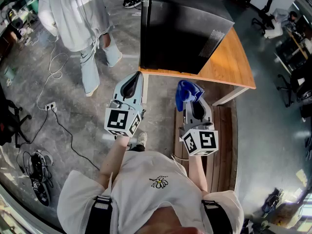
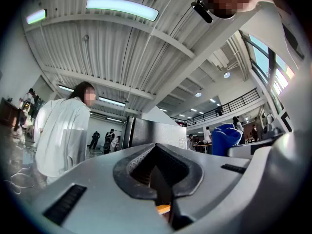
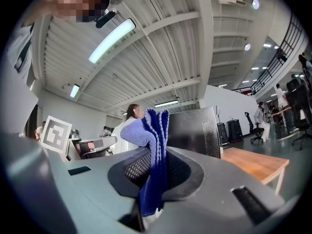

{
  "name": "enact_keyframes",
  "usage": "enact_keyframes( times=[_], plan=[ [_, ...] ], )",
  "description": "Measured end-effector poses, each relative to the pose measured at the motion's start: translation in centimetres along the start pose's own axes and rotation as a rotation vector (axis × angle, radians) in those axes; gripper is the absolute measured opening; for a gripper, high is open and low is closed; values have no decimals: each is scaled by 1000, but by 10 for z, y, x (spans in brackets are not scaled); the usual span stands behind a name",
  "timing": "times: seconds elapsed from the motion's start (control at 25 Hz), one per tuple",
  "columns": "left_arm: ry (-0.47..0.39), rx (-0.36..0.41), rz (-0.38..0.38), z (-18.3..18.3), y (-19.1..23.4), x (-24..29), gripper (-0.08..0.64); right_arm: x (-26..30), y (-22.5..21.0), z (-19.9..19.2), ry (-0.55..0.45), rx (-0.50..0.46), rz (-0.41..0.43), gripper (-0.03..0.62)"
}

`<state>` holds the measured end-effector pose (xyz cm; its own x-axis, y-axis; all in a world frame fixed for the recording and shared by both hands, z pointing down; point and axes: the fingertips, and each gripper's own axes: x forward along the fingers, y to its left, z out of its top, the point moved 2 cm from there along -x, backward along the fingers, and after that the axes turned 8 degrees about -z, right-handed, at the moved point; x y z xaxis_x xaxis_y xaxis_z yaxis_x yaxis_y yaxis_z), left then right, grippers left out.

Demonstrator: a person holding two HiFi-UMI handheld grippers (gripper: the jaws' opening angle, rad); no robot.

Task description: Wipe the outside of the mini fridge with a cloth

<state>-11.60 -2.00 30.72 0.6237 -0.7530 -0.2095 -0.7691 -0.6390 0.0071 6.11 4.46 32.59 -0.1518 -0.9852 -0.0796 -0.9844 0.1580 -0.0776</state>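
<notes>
The black mini fridge (image 1: pixel 183 23) stands on a wooden table (image 1: pixel 231 62); its side with a vent grille faces me. It also shows as a grey-black box (image 2: pixel 151 133) in the left gripper view and as a dark box (image 3: pixel 192 130) in the right gripper view. My right gripper (image 1: pixel 195 104) is shut on a blue cloth (image 1: pixel 187 94), which sticks up between its jaws (image 3: pixel 153 145), just short of the table's front edge. My left gripper (image 1: pixel 132 84) is shut with nothing in it, its tips (image 2: pixel 156 172) near the table's front left corner.
A person in white (image 1: pixel 80 18) stands on the grey floor left of the fridge. Cables and a power strip (image 1: pixel 48 106) lie on the floor at left. Office chairs (image 1: pixel 265 13) stand at the far right. A wooden bench (image 1: pixel 224 145) runs under my right arm.
</notes>
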Motion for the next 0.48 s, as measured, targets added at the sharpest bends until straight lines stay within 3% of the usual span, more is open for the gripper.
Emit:
enact_keyframes(
  times=[0.16,0.48],
  plan=[
    [4,-16,-29,-5,28,34,5,43,-1,4,-13,10,-27,61],
    [49,-48,-62,-31,67,94,5,110,-26,-20,52,43,-91,61]
  ],
)
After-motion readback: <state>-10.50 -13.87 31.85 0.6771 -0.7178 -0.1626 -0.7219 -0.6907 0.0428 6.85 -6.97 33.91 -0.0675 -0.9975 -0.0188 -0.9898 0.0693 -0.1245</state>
